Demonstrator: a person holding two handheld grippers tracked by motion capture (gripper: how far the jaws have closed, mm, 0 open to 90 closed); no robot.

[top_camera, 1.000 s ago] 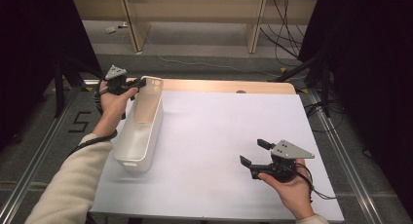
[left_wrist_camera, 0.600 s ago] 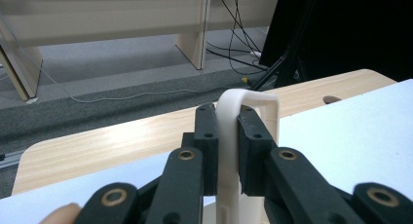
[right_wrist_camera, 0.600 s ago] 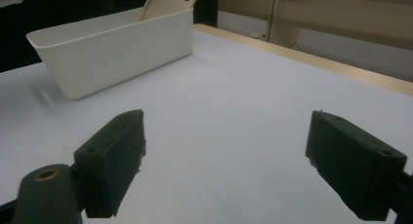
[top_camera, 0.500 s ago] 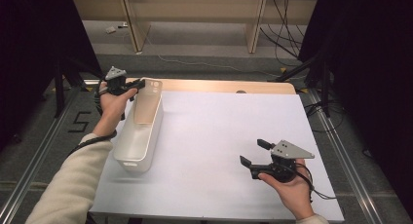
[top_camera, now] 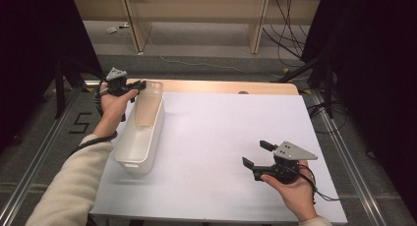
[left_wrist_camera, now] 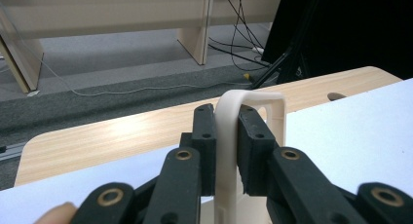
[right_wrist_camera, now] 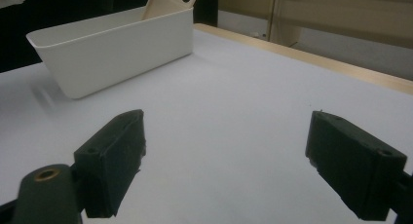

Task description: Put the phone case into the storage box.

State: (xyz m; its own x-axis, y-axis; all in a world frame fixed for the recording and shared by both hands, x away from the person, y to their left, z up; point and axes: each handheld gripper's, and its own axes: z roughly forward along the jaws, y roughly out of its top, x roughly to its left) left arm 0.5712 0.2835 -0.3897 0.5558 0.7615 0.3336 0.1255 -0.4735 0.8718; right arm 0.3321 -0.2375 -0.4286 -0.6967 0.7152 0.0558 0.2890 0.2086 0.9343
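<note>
Left gripper view has the left gripper [left_wrist_camera: 225, 136] clamped on the thin far rim of the long white plastic bin [top_camera: 140, 132] at the white table's [top_camera: 221, 137] left edge, light, stiff, slick-looking, while the right gripper [top_camera: 255, 155] hovers unclenched.

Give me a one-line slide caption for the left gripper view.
Left gripper clamped on the cream handle of an insert, wooden table edge beyond.

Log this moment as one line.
left claw: shut on bin insert | white bin: on table | right claw: open, nothing between
</note>
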